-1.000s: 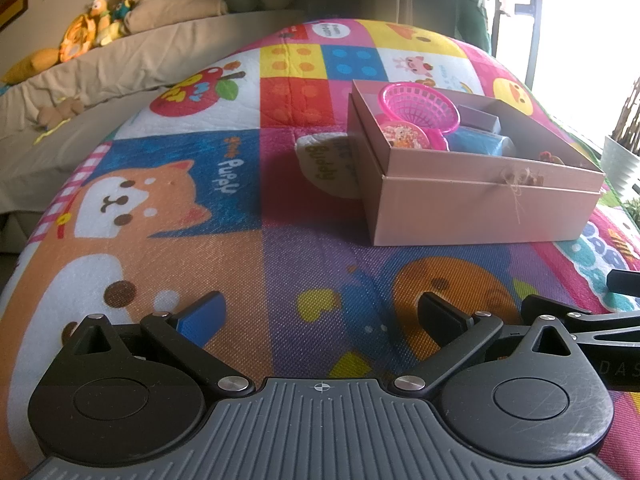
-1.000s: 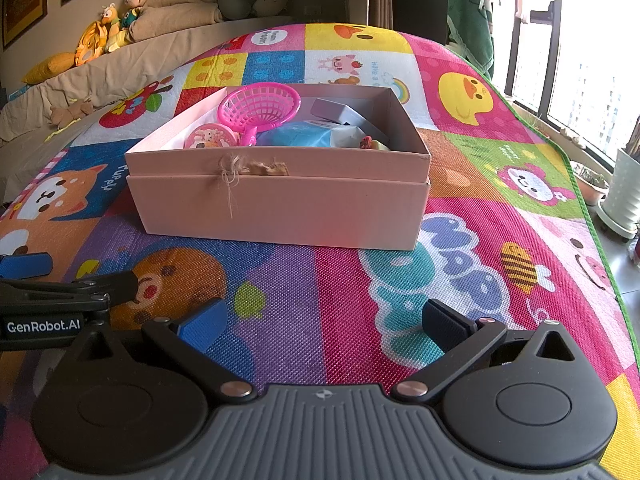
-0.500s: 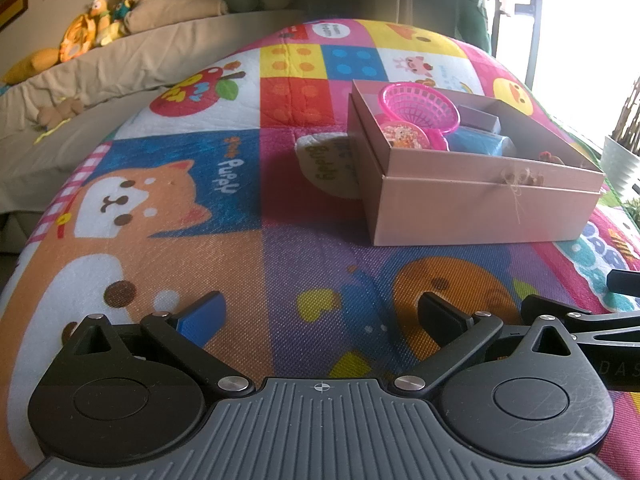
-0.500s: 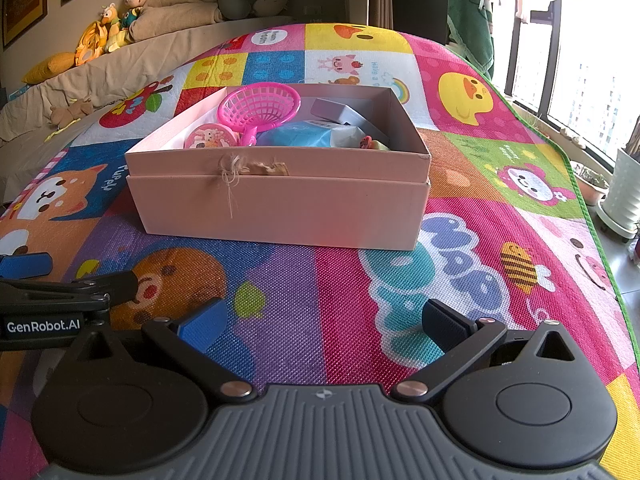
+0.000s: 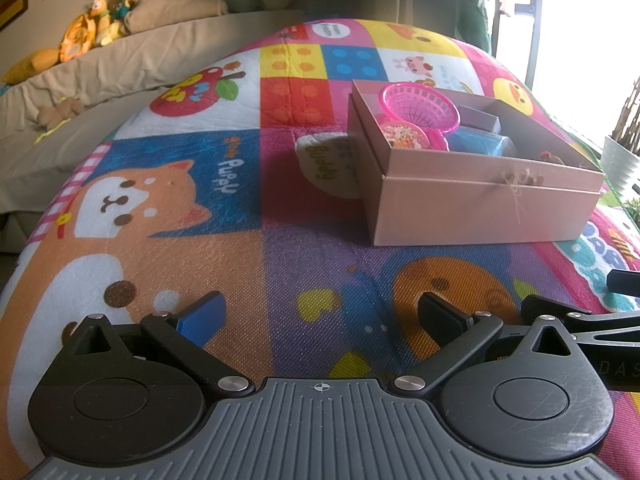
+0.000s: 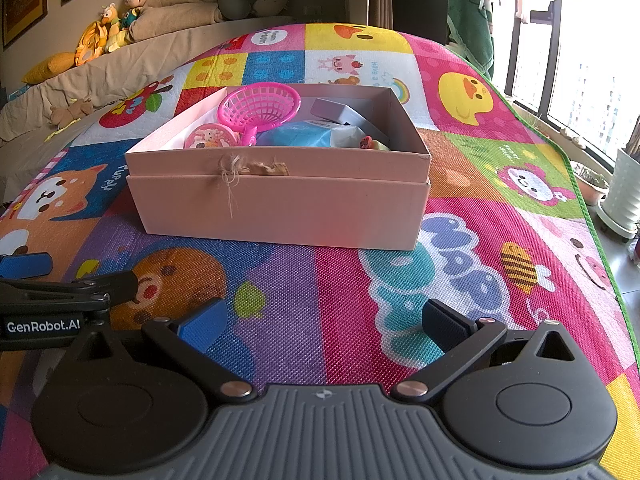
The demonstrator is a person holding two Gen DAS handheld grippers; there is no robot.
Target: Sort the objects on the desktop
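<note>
A pink cardboard box [image 6: 280, 208] [image 5: 480, 212] stands on the colourful play mat [image 6: 320, 292]. Inside it lie a pink plastic scoop net [image 6: 262, 106] [image 5: 420, 108], a round pink case with a cartoon print [image 6: 210, 138] [image 5: 404, 136], a blue pouch [image 6: 298, 138] [image 5: 476, 144], a grey box [image 6: 334, 112] and a small toy [image 6: 370, 145]. My left gripper [image 5: 320, 316] is open and empty, low over the mat, left of the box. My right gripper [image 6: 320, 320] is open and empty, in front of the box. Each gripper shows at the edge of the other's view.
A beige sofa [image 6: 100, 76] with stuffed toys [image 6: 108, 28] and pillows runs along the mat's far left. A window and white plant pots [image 6: 624, 196] stand on the right beyond the mat's green edge. Green clothes [image 6: 468, 20] hang at the back.
</note>
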